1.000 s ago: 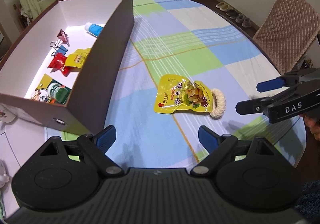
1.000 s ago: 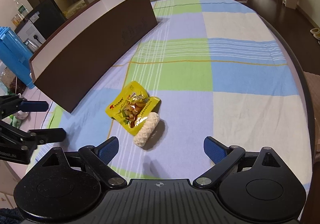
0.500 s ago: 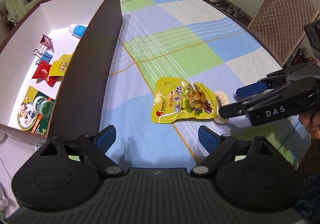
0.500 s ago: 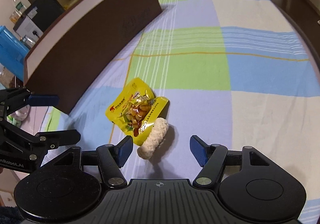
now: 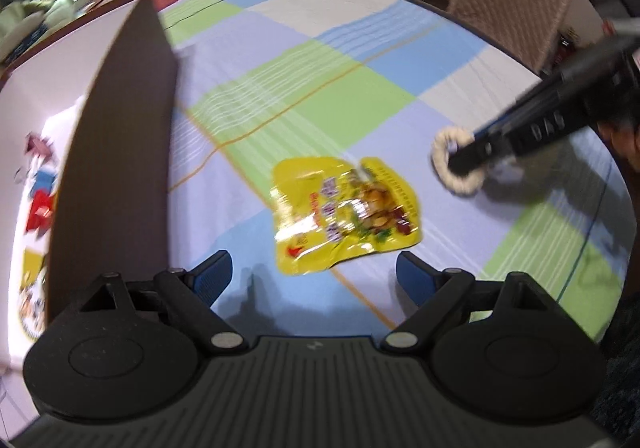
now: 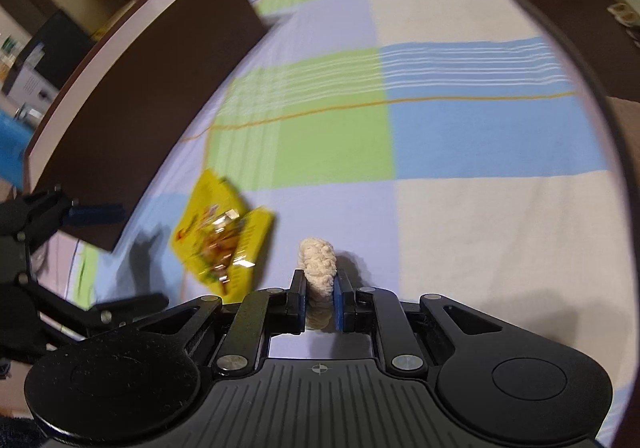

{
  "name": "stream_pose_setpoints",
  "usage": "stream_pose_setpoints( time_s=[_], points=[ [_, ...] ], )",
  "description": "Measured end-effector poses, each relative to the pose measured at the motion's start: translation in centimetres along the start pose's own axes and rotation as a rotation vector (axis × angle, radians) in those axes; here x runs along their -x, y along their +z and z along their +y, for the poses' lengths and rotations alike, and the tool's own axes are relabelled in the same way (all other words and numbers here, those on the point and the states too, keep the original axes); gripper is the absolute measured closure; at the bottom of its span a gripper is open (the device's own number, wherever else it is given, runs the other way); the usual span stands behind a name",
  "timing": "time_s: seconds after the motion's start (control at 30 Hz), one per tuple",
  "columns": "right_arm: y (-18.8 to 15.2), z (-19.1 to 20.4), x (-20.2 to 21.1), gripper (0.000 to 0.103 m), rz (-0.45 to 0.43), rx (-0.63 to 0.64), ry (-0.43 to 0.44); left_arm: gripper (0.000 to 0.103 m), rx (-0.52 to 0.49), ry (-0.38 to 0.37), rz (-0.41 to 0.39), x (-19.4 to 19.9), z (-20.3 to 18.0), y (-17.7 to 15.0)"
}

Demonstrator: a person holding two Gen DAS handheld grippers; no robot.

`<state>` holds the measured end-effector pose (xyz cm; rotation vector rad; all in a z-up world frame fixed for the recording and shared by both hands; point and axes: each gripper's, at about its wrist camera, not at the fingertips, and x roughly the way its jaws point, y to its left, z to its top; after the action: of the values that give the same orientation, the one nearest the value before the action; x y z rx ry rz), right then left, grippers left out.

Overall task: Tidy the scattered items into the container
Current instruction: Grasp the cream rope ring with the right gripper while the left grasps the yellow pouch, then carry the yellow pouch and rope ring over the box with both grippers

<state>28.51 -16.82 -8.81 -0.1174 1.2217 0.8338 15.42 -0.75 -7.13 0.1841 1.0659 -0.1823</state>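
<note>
**Rope Ring Secured; Snack Pouch Pending**

Since the earlier frames, the rope ring (image 6: 318,268) has left its place against the yellow snack pouch (image 5: 344,213) and now sits apart from it, clamped edge-on between the fingers (image 6: 339,302) of the right gripper (image 6: 320,306). In the left wrist view the ring (image 5: 456,161) hangs at the tip of that gripper, to the right of the pouch and apparently lifted off the checked cloth (image 5: 320,79) that covers the counter; its shadow falls just beside it.

The pouch (image 6: 222,240) lies flat on the cloth, near the brown outer wall of the box (image 5: 116,151), ahead of the left gripper (image 5: 310,276). That gripper is released, fingers spread wide, grasping nothing.

Several small items are visible inside the box, blurred by motion and not identifiable.

Assessment: the pick of the ring is complete. Its transfer over the box wall is the likely next step. The pouch is the only other loose item in view, and the left gripper is positioned to take it.

Caution: the ring is soft; a shallow grip may slip during transit.
</note>
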Motion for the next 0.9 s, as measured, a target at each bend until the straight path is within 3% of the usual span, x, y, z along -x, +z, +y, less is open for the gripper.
stream_pose_setpoints(
  time_s=[0.13,0.3,0.43,0.57,0.77,0.9],
  points=[
    [0.0,-1.4,1.1,0.091,-0.020,-0.041,-0.038,0.016,-0.038,-0.032,0.001,-1.3,-1.1,0.7],
    [-0.3,-2.5,1.6,0.091,-0.023,-0.076,-0.060,0.016,0.023,-0.070,0.030,-3.2,-1.5,1.9],
    [-0.5,-2.7,1.6,0.091,-0.021,-0.084,-0.056,0.016,0.090,-0.050,0.053,-4.8,-1.9,2.4],
    [-0.5,-2.6,1.5,0.090,-0.020,-0.081,-0.051,0.015,0.097,-0.015,0.022,-5.2,-2.1,2.3],
    [-0.7,-2.5,1.5,0.091,-0.024,-0.074,-0.047,0.047,0.062,0.007,-0.002,-4.5,-1.7,2.1],
    [-0.8,-1.9,1.7,0.091,-0.031,-0.058,-0.039,0.055,0.027,0.017,-0.010,-3.1,-1.5,1.7]
  ],
)
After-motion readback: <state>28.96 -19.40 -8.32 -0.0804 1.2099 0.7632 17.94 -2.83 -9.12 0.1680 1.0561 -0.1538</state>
